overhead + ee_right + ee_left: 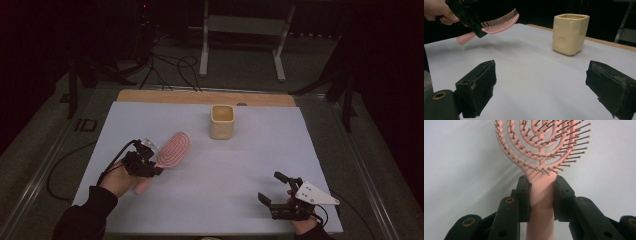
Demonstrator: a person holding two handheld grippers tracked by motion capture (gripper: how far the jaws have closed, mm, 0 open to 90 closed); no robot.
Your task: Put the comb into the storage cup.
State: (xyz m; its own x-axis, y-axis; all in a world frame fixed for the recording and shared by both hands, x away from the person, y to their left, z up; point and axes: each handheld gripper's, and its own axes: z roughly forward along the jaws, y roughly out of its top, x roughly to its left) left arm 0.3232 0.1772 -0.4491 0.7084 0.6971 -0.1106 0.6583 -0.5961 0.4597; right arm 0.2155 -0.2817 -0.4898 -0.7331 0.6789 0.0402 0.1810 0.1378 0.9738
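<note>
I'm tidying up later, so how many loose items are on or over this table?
2: a pink hairbrush held above the table's left side by the left tool, and a cream cup standing near the far edge.

Pink hairbrush [541, 157], brown-tipped bristles; cream holder [222, 121]; pale lavender-grey mat [240, 170]; black jaws.

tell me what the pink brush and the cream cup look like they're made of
Hairbrush: likely moulded plastic, matte pink, with a vented head of thin open ribs and stiff ball-tipped bristles. The left gripper holds it by the handle.

Cup: probably glazed ceramic, though smooth plastic is possible; cream, thick square walls, soft sheen, round dimples pressed into the sides.
</note>
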